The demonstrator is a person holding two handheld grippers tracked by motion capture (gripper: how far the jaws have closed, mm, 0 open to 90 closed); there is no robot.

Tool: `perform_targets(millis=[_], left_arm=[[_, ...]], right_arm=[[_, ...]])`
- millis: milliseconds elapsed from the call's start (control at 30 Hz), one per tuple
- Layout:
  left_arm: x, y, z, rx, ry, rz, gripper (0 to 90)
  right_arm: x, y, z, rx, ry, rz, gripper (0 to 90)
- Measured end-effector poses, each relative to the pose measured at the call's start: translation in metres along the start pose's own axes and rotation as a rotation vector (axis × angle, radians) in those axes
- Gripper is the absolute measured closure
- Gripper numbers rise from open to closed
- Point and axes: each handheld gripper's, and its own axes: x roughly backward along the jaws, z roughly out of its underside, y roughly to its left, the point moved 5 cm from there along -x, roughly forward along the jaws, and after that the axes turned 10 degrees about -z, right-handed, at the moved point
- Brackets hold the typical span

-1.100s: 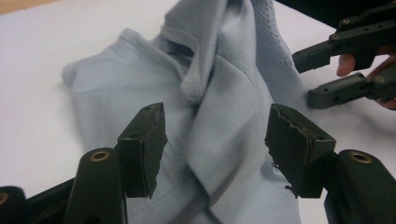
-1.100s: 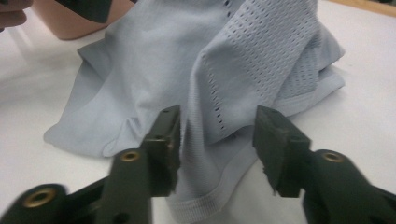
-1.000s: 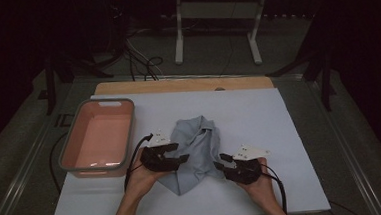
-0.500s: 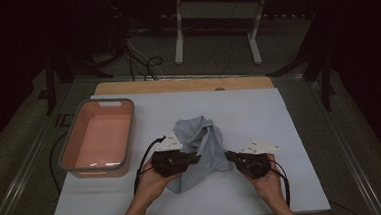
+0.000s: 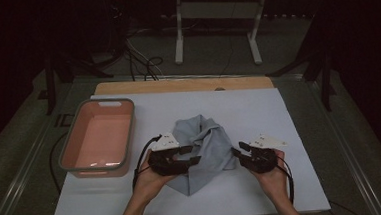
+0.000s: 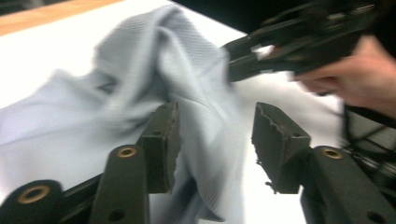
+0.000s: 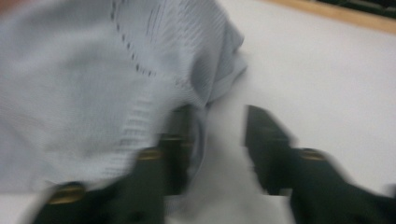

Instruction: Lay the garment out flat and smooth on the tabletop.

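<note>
Cloth (image 5: 203, 152) bunched mid-surface, tub (image 5: 100, 138) at 9 o'clock | left gripper (image 5: 187, 157), right gripper (image 5: 237, 153): jaws just reopened, gripping nothing | cloth released, next fold needs fresh grips

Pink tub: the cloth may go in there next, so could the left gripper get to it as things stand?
Probably yes: the tub sits just beside the left gripper, open-topped, with bare table between.

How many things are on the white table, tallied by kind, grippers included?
Cloth: 1
Bin: 1
Grippers: 2, left gripper and right gripper
Total: 4
</note>
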Motion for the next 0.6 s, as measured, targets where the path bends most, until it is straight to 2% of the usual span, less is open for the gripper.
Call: perform_targets(millis=[100, 200, 400, 500, 567, 600], left_arm=[[0.003, 0.011, 0.002, 0.019, 0.000, -0.044, 47.7], [0.004, 0.019, 0.005, 0.034, 0.008, -0.074, 46.2], [-0.002, 0.025, 0.014, 0.036, 0.042, -0.107, 45.2], [-0.007, 0.027, 0.020, 0.036, 0.067, -0.122, 45.2], [-0.009, 0.028, 0.022, 0.039, 0.072, -0.126, 45.3], [-0.012, 0.030, 0.026, 0.042, 0.087, -0.127, 45.4]], right_arm=[[0.005, 0.006, -0.008, 0.005, -0.038, -0.006, 41.5], [0.007, 0.016, -0.015, 0.019, -0.062, -0.011, 34.7], [0.004, 0.041, -0.024, 0.067, -0.082, -0.065, 31.8], [0.000, 0.051, -0.025, 0.091, -0.078, -0.093, 31.8], [-0.001, 0.054, -0.025, 0.090, -0.074, -0.102, 31.8], [-0.007, 0.061, -0.024, 0.100, -0.063, -0.123, 31.3]])
